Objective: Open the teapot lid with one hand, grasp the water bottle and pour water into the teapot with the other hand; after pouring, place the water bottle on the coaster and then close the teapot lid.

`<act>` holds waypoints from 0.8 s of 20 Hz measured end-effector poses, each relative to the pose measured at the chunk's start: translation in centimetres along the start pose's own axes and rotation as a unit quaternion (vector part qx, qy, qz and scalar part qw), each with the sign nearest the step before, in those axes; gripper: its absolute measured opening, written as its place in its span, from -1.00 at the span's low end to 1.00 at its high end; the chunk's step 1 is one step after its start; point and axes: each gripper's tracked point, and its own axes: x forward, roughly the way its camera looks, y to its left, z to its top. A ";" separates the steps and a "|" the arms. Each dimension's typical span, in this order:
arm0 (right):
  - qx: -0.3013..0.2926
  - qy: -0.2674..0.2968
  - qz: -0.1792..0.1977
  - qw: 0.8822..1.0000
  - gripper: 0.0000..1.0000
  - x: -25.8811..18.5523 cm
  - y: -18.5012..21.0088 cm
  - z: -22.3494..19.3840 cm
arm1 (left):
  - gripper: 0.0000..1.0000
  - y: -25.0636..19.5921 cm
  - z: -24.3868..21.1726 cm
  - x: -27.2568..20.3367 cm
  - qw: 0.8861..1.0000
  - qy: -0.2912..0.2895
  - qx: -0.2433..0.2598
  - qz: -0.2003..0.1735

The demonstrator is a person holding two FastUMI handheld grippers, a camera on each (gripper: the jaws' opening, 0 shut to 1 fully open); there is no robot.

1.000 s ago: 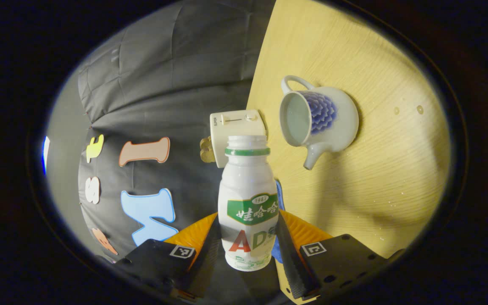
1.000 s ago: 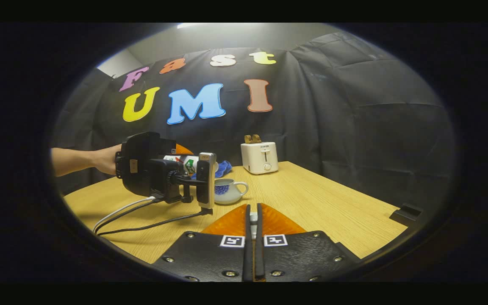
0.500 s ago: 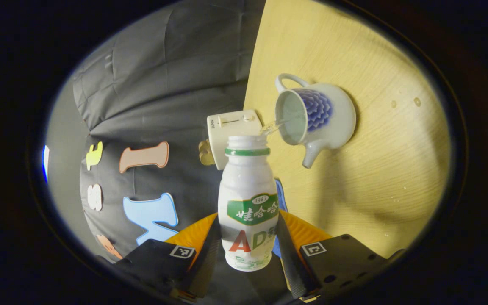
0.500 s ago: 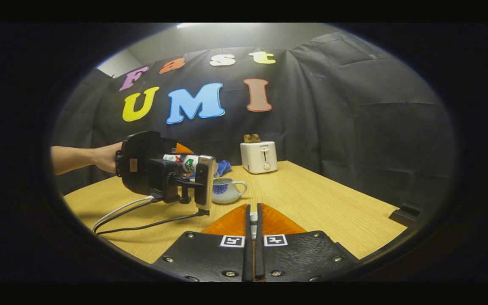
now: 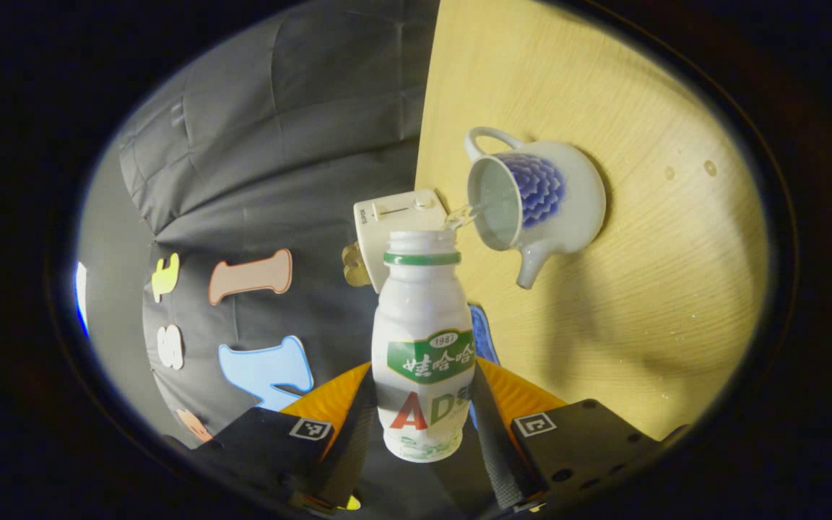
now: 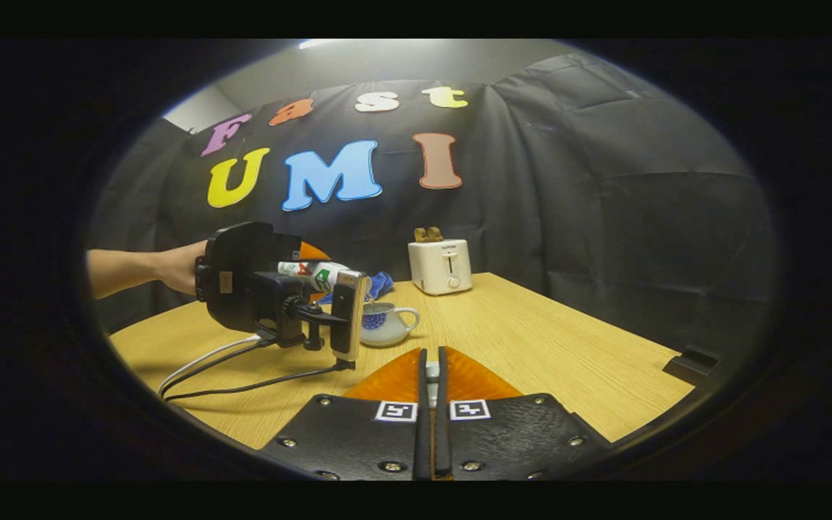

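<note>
Pouring: my left gripper (image 5: 423,426) clamps the water bottle (image 5: 422,347), tipped over the lidless teapot (image 5: 531,198). Right gripper (image 6: 430,412) pinches something small, likely the lid. Risk: overtilting spills onto the table (image 5: 640,289).

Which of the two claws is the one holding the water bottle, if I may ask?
The left claw: its fingers clamp the tilted water bottle pouring into the teapot. The right claw is closed, held apart.

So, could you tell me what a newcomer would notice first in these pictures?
Probably the white water bottle, gripped in the left claw and tipped on its side, with a thin stream running from its mouth into the open teapot on the wooden table. Next, the white toaster at the table's far edge, by the black cloth.
</note>
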 end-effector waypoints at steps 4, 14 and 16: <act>-0.003 0.000 0.003 1.000 -0.96 0.2 0.2 0.0 | 0.53 0.3 0.1 -0.2 1.000 -0.001 0.003 0.002; -0.002 -0.003 0.005 1.000 -0.96 0.0 0.1 0.4 | 0.66 0.8 0.3 -0.3 1.000 -0.003 0.025 0.012; -0.001 -0.005 0.004 1.000 -0.96 0.1 0.0 0.4 | 0.66 0.8 0.5 -0.3 0.999 -0.004 0.030 0.012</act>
